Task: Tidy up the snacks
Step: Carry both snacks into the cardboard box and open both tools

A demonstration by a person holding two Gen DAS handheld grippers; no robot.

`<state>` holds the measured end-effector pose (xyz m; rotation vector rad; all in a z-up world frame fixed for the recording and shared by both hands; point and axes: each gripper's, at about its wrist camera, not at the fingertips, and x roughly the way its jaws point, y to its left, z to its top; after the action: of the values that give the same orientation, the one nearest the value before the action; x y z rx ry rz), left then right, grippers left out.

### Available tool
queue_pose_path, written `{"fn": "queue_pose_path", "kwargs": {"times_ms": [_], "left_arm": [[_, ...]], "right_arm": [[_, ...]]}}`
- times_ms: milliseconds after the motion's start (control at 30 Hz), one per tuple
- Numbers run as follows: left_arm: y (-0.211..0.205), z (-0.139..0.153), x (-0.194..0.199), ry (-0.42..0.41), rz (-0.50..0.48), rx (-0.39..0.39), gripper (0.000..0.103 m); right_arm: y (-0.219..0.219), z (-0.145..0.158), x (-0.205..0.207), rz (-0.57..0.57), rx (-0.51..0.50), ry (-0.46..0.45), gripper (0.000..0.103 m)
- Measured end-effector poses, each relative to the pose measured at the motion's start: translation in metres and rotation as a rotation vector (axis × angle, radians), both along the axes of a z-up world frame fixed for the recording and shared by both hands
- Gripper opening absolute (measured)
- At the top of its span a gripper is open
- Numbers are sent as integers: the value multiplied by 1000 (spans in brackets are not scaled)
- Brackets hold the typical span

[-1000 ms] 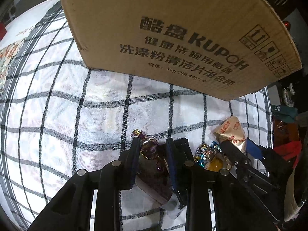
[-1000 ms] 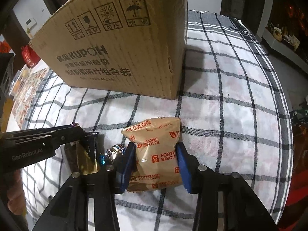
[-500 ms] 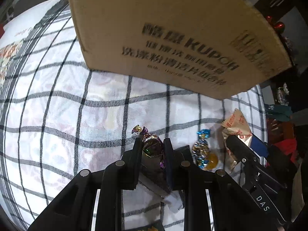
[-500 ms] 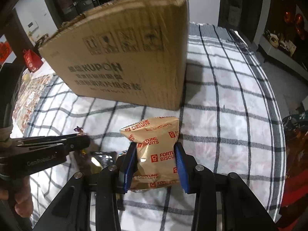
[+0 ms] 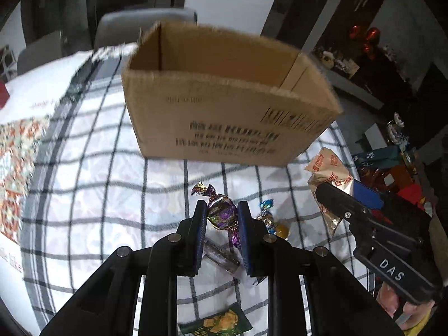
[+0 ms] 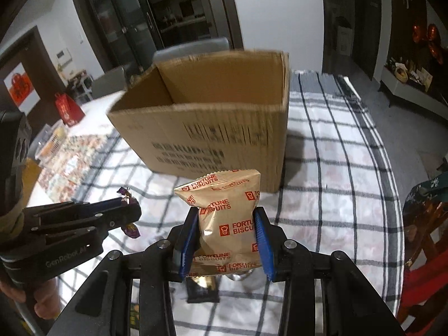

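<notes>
My left gripper (image 5: 221,213) is shut on a purple foil-wrapped candy (image 5: 221,212) and holds it above the checked tablecloth. My right gripper (image 6: 227,224) is shut on a tan Fortune Biscuits packet (image 6: 224,204), also raised. An open cardboard box (image 5: 224,106) stands ahead of both grippers; its inside looks bare where visible (image 6: 224,84). The right gripper with its packet (image 5: 330,173) shows at the right in the left wrist view. The left gripper with the candy (image 6: 128,196) shows at the left in the right wrist view.
A blue-and-gold wrapped candy (image 5: 266,215) and a clear wrapper (image 5: 221,254) lie on the tablecloth (image 5: 98,196) below. A green snack packet (image 5: 215,322) lies near the front edge. Chairs (image 6: 193,49) stand behind the table. Clutter sits off the table's right side (image 5: 392,168).
Both grippers have risen from the table with their snacks. The box's open top has come into view, and the candies left on the cloth now lie lower down.
</notes>
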<state>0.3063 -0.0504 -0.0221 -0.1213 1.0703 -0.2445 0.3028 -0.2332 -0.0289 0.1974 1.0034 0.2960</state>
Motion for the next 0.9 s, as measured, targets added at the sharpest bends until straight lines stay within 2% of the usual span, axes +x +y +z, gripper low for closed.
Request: {"fn": "queue_pose_path", "kwargs": {"times_ms": [267, 500, 900], "left_arm": [[-4, 50, -14, -137, -40, -4, 22], [-1, 82, -6, -222, -60, 1, 23], [4, 98, 35, -315, -82, 46, 23]], "right_arm": [[-3, 46, -5, -13, 38, -107, 40], [-3, 74, 5, -15, 46, -174, 40], [3, 88, 42, 6, 24, -230, 40]]}}
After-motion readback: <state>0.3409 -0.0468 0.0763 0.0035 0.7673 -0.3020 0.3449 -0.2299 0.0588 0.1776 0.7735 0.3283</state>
